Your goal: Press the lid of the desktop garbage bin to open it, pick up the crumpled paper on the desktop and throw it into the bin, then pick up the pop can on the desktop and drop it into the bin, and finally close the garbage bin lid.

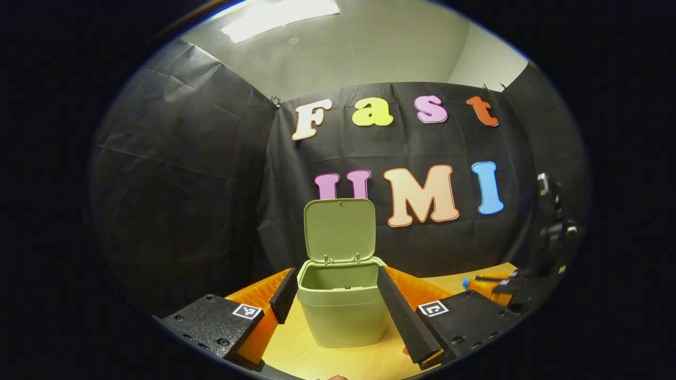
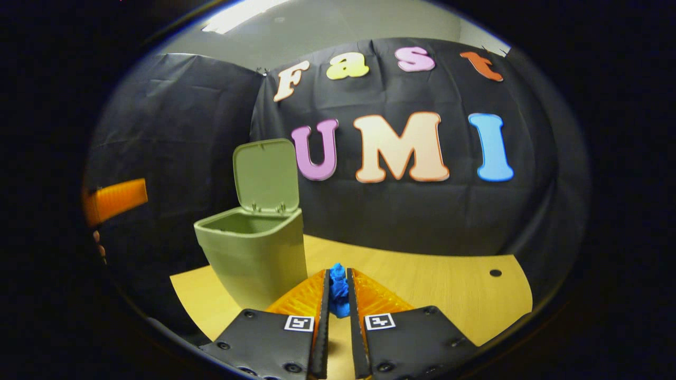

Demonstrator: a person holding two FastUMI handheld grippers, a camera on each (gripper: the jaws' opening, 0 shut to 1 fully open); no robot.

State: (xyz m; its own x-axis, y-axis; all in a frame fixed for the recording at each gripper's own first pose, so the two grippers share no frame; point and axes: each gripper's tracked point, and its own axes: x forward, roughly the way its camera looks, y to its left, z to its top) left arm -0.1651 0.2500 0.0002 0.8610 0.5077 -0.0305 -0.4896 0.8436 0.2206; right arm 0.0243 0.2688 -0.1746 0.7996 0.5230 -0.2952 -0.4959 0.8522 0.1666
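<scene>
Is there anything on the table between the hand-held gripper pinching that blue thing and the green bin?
No. In the right gripper view, bare table separates the right hand-held gripper, closed on the blue crumpled paper, from the open bin.

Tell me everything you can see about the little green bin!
The green bin is a small tub that looks like matte plastic, narrowing toward its base. Its lid, a rounded flat panel, is flipped up and stands nearly upright on two small hinges at the back rim, so the mouth is open. What shows of the inside looks empty. It stands upright on the wooden tabletop, before the black cloth wall. The left tool is open, a finger on each side; contact is unclear.
</scene>
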